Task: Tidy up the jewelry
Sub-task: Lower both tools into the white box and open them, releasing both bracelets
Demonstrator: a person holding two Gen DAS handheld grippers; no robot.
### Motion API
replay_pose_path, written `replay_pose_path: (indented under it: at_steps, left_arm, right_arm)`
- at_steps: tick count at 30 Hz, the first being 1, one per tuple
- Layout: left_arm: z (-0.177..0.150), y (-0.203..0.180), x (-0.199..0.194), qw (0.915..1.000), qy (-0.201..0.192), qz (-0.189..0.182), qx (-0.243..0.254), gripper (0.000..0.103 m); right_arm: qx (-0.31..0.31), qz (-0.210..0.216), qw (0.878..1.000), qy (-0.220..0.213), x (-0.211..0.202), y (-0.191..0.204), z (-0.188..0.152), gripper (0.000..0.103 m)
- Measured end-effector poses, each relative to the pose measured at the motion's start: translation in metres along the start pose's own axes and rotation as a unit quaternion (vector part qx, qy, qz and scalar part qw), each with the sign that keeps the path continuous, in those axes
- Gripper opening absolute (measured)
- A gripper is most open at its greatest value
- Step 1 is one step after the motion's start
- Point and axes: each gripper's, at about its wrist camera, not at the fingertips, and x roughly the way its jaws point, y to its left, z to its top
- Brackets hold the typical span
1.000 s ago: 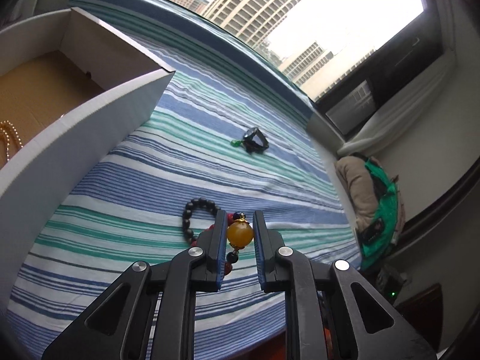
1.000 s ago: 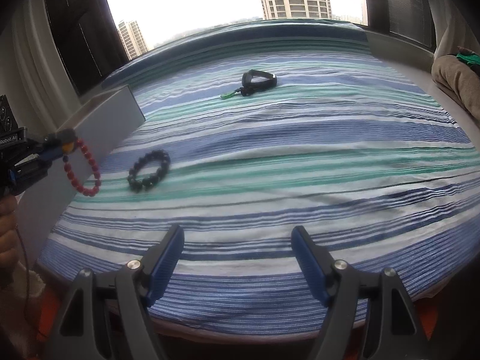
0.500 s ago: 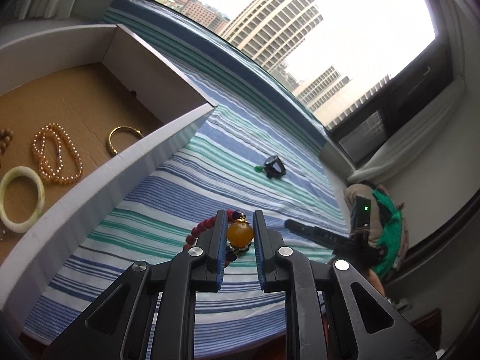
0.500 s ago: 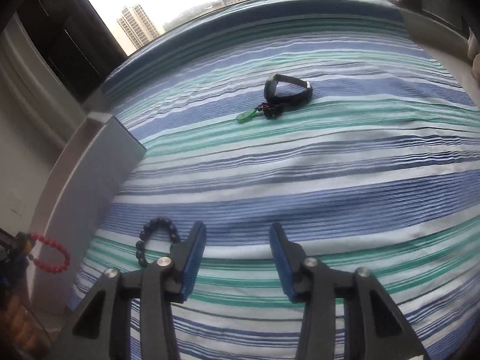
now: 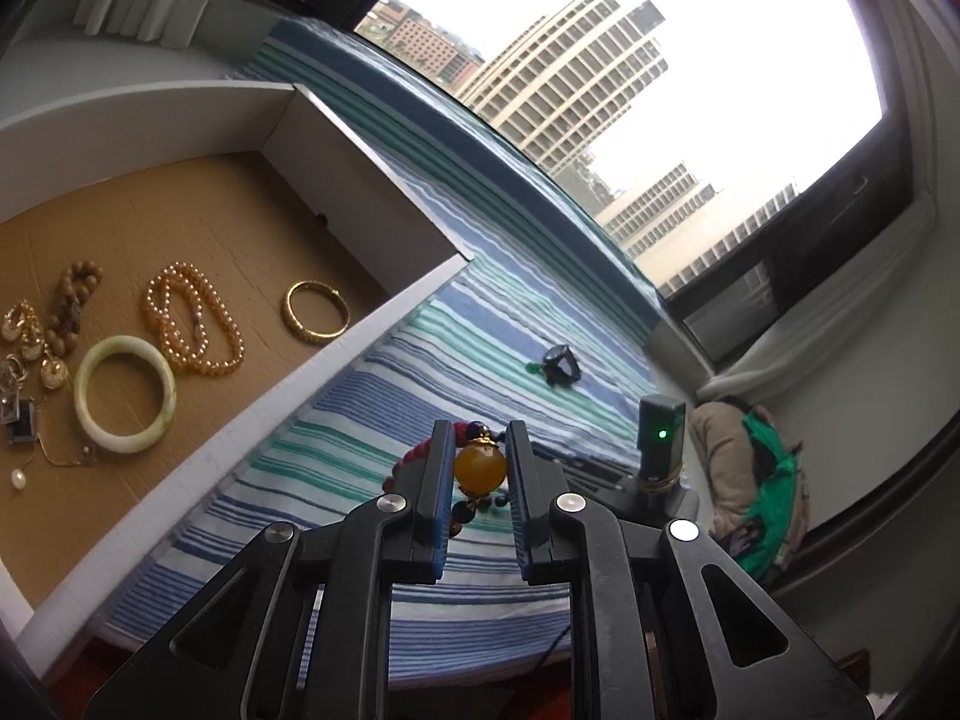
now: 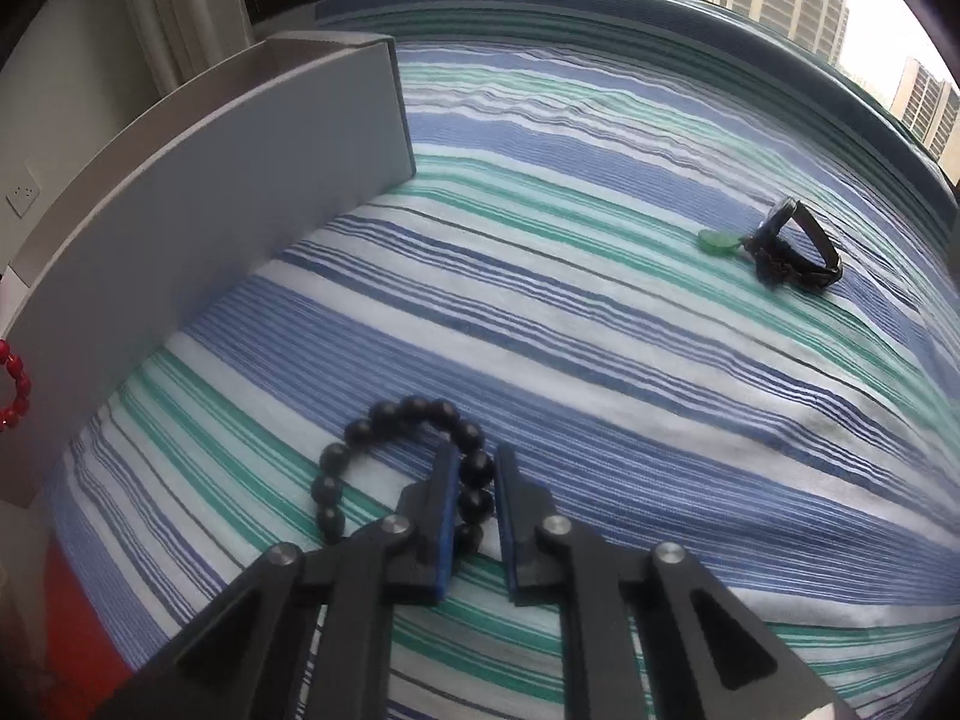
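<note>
My left gripper (image 5: 478,427) is shut on the big amber bead (image 5: 479,467) of a red bead bracelet (image 5: 415,457), which hangs above the striped bedspread beside the open white box (image 5: 240,420). Those red beads (image 6: 12,384) also show at the left edge of the right wrist view. A black bead bracelet (image 6: 414,409) lies on the bedspread near the box wall (image 6: 240,180). My right gripper (image 6: 477,450) is low over it, and its jaws are closing with the bracelet's right-hand beads between the pads. A dark strap with a green pendant (image 6: 792,246) lies farther off.
The box's brown floor holds a jade bangle (image 5: 123,393), a gold bangle (image 5: 316,312), an amber-pearl strand (image 5: 192,318), a wooden bead bracelet (image 5: 72,300) and small chains. The bed runs to a window sill. A beige and green bundle (image 5: 756,468) lies at the right.
My right gripper has swung down and left to the black bracelet, and its jaws have gone from wide apart to narrow around the beads. My left gripper carried the red bracelet toward the box.
</note>
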Motion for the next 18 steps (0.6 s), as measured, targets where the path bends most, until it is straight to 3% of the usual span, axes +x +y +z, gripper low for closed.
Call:
replay_pose_path:
  at_steps: [4,10,15,18]
  left_arm:
    - [0.017,0.003,-0.042,0.9989,-0.04,0.023,0.002,0.015]
    - [0.039,0.043,-0.086,0.9894,-0.097,0.106,-0.024,0.015]
    - [0.037,0.082,-0.085,0.9783,-0.089,0.183,-0.04,0.015]
    - [0.03,0.103,-0.069,0.9773,-0.062,0.194,-0.056,0.015]
  right_arm:
    - [-0.018,0.028,0.998,-0.058,-0.057,0.02,0.031,0.012]
    - [-0.068,0.079,0.986,-0.133,-0.114,0.076,0.096,0.012]
    - [-0.106,0.133,0.976,-0.135,-0.098,0.142,0.131,0.012]
    - [-0.123,0.17,0.972,-0.11,-0.071,0.183,0.14,0.012]
